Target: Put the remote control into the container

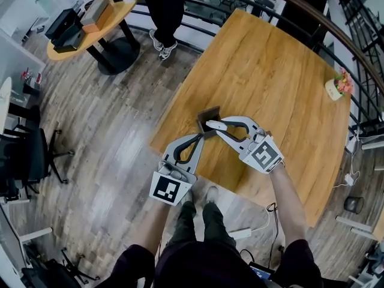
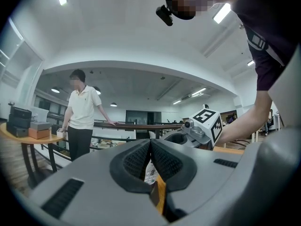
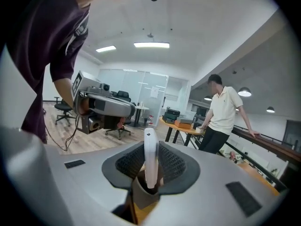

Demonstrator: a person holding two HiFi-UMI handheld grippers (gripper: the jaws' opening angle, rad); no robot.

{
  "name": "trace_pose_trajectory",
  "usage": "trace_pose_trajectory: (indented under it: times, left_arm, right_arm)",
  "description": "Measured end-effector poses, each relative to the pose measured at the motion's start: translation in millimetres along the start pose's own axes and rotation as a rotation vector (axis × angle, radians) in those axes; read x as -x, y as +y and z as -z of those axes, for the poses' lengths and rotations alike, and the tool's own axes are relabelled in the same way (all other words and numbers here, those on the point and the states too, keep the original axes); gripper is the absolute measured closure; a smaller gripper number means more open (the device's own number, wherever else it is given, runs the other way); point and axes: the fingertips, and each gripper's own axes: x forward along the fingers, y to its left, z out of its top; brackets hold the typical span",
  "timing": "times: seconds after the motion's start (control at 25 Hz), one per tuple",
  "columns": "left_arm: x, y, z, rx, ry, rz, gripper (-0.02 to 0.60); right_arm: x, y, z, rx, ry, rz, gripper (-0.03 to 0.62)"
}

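Head view: overhead, steeply down onto wooden table [image 1: 270, 89], left gripper [image 1: 202, 137] and right gripper [image 1: 213, 128] near centre. Gripper views: close behind own jaws, low, tilted upward; both share standing person [image 2: 81, 114].

A large wooden table [image 1: 282, 83] stands on a grey plank floor [image 1: 114, 143]. Near its far right edge sits a small pot of pink flowers [image 1: 336, 87]. To the left, a round table [image 1: 99, 33] carries black devices [image 1: 65, 29] and a brownish box [image 1: 96, 12]. A person in a pale polo shirt and dark trousers [image 1: 163, 5] stands beside it, one hand on a curved railing [image 3: 254, 136]. A black office chair [image 1: 27, 158] sits at the left edge.
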Motion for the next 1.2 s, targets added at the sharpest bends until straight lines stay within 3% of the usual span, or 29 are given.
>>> trace_pose_trajectory:
  times: [0.52,0.8,1.2]
  left_arm:
    - [3,0,20,0.021,0.036,-0.012,0.569]
    - [6,7,28,0.022,0.052,-0.023,0.569]
    - [6,8,26,0.025,0.053,-0.021,0.569]
  right_arm:
    - [-31,5,46,-0.033,0.072,-0.119,0.490]
    - [-40,1,63,-0.060,0.093,-0.114,0.490]
    - [-35,0,49,-0.058,0.076,-0.096,0.488]
